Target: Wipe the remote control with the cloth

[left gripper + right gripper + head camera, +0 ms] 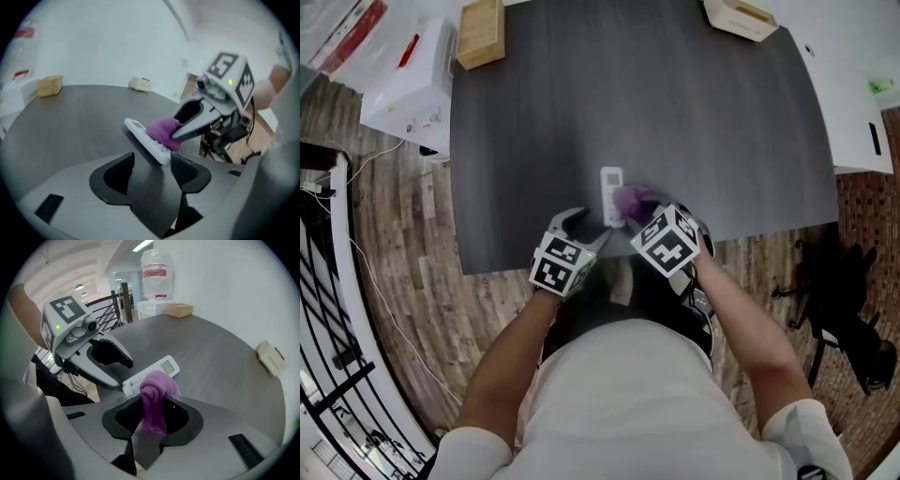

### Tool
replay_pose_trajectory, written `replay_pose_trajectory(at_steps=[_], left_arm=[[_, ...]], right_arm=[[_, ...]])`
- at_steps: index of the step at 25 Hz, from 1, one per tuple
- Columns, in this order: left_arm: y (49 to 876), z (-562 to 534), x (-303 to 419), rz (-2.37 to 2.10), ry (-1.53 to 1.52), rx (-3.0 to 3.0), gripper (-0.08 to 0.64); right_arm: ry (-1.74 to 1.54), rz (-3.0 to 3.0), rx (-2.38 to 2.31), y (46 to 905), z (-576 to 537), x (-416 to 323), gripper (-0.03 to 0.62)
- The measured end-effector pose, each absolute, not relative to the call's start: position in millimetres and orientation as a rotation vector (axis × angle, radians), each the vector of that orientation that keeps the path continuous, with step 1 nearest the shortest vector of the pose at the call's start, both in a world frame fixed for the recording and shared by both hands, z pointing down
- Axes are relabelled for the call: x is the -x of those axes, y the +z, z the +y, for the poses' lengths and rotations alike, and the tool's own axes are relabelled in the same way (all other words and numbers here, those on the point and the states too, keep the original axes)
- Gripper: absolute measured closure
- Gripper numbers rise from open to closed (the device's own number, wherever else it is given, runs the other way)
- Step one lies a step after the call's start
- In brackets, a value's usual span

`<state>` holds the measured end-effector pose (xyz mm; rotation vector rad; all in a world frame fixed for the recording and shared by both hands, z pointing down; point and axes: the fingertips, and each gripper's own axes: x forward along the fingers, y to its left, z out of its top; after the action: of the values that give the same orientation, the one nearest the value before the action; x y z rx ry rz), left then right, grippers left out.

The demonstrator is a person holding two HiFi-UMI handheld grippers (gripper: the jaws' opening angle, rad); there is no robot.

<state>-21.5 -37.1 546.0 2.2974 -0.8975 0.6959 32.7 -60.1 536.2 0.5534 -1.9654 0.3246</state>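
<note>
A white remote control (610, 190) lies near the front edge of the dark table (675, 112), its display end pointing away from me. My right gripper (152, 408) is shut on a bunched purple cloth (153, 399), and the cloth's free end (163, 131) rests on the remote (139, 134). My left gripper (152, 161) stands open at the remote's near end, whose corner sits against the right finger (186, 169); the left finger (117, 174) is apart from it. In the right gripper view, the left gripper (123, 373) has one finger tip at the remote (161, 370).
A wooden block (480, 33) stands at the table's back left and a beige holder (741, 17) at the back right. A white box (408, 84) sits beyond the left edge. Black railings (328, 309) run at the left, and a black chair base (853, 319) stands at the right.
</note>
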Motion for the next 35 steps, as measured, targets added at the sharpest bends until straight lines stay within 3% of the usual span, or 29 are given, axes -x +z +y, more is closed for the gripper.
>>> replay_pose_trajectory(at_steps=[5,16,20,22,25,30,35], left_arm=[[541.6,-59.5,13.7,-0.771,0.379,-2.046,0.324],[550.3,-82.3,-2.3,-0.620,0.344,-1.815,0.334],[555.1,-89.1,-0.7,-0.651,0.366,-1.782,0.379],[558.5,-90.0,1.3,-0.672,0.393,-1.770,0.436],[559.5,-90.4,1.1,-0.654,0.409,-1.772,0.439],[559.3,-88.8,-6.3,-0.602,0.407,-1.761,0.456],[543.9,-80.3,0.7,-0.537,0.185,-1.712,0.479]], right_arm=[[0.503,-2.007,-0.613,542.5,-63.5,-38.2,0.477],[0.823,-2.047,-0.747,541.0,-70.5,-42.5,0.477],[0.970,-2.063,-0.870,538.7,-75.9,-46.2,0.477],[1.117,-2.079,-0.973,535.4,-78.9,-52.2,0.477],[1.264,-2.084,-1.056,532.9,-82.6,-61.1,0.477],[1.252,-2.084,-0.989,537.2,-78.6,-57.7,0.477],[1.059,-2.151,-1.018,508.3,-98.0,-76.7,0.477]])
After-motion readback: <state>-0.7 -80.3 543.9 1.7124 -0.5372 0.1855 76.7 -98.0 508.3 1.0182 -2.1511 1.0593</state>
